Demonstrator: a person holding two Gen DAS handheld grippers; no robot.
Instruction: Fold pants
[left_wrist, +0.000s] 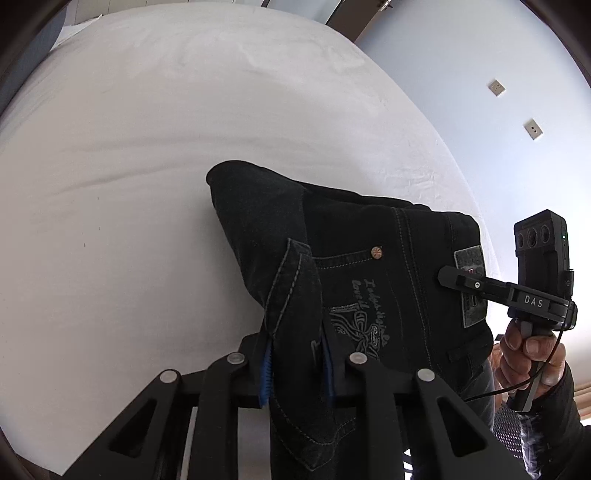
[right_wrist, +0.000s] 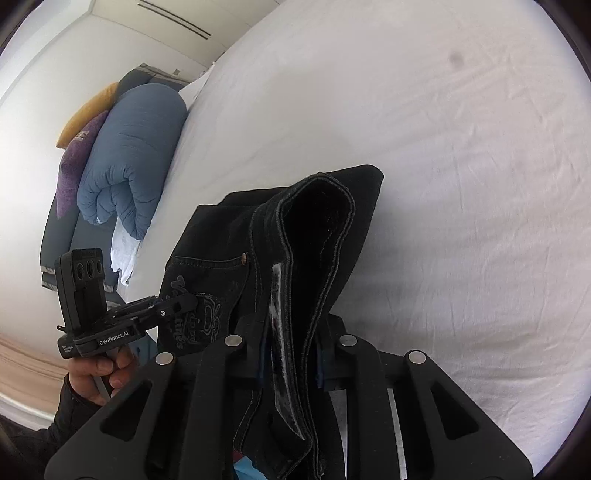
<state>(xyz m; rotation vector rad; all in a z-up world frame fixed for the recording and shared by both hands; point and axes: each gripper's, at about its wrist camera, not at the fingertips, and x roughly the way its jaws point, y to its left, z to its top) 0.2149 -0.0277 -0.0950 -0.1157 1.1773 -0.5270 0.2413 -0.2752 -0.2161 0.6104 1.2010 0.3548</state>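
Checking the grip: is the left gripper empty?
No, the left gripper is shut on a fold of the black pants between its blue pads.

You have a bed (left_wrist: 166, 140) under a plain white sheet, creased lightly, filling most of both wrist views. The black jeans (left_wrist: 369, 266) rest on it at lower centre, their far folded end touching the sheet. In the right wrist view, a rolled blue duvet (right_wrist: 125, 158) sits at the upper left, though you cannot tell whether it lies on the bed.
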